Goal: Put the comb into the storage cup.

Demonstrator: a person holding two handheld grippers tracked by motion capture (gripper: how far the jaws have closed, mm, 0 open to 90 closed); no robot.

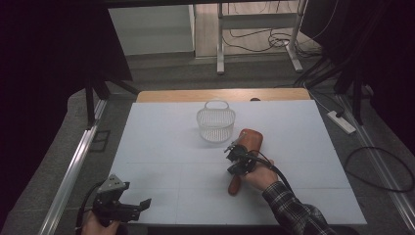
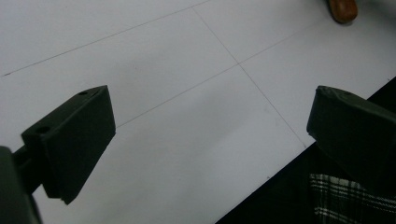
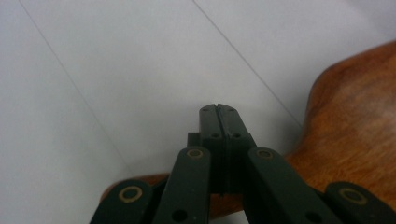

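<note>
A brown wooden board point(image 1: 250, 139) with a handle lies on the white table top point(image 1: 161, 147), just right of a white mesh basket point(image 1: 216, 123). My right gripper point(image 1: 231, 148) hovers over the board's narrow part. In the right gripper view its jaws point(image 3: 217, 108) meet with nothing between them, and the board point(image 3: 355, 140) lies beneath and to the right. At the table's near left corner my left gripper point(image 1: 144, 203) rests with its jaws wide apart point(image 2: 210, 126) over bare table. The board's handle end point(image 2: 343, 8) shows far off in the left gripper view.
The basket stands upright with its handle raised, near the table's far middle. A wooden strip point(image 1: 225, 94) borders the far edge. On the floor are a power strip point(image 1: 342, 122) and cables at right, a metal rail point(image 1: 73, 166) at left, and desk legs behind.
</note>
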